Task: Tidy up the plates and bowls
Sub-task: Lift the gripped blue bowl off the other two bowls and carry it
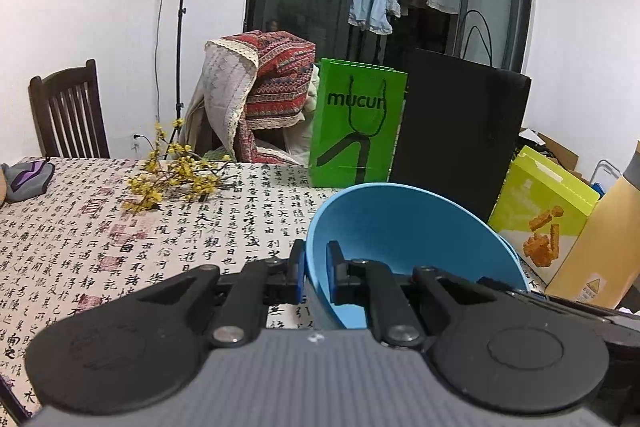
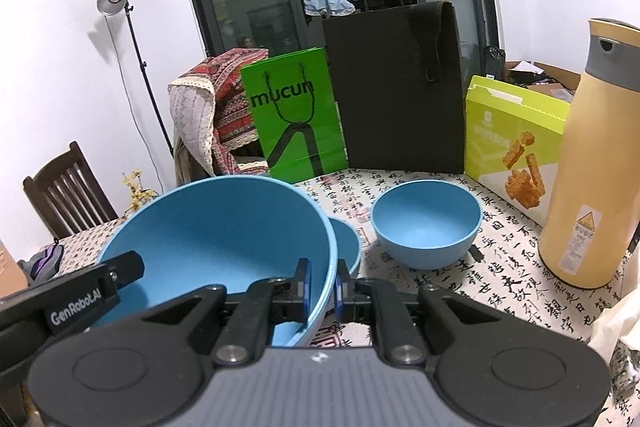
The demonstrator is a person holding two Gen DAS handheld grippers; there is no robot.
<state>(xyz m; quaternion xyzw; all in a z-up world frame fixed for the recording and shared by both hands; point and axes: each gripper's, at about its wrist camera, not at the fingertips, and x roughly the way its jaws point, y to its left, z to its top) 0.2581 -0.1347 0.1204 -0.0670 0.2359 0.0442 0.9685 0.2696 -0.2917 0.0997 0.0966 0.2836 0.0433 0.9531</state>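
Both grippers pinch the same large round blue plastic bowl (image 2: 216,239) by its rim, tilted above the desk (image 2: 500,291): the left gripper (image 1: 315,269) on one side, the right gripper (image 2: 323,285) on the opposite side, hiding most of a second blue bowl (image 2: 346,243) behind it. A third, smaller blue bowl (image 2: 426,223) stands apart on the calligraphy-print cloth, open cloth around it, near the tall yellow thermos flask (image 2: 588,195). "GenRobot.AI" reads on the left gripper's arm, "mucun" on the green paper bag (image 2: 296,115).
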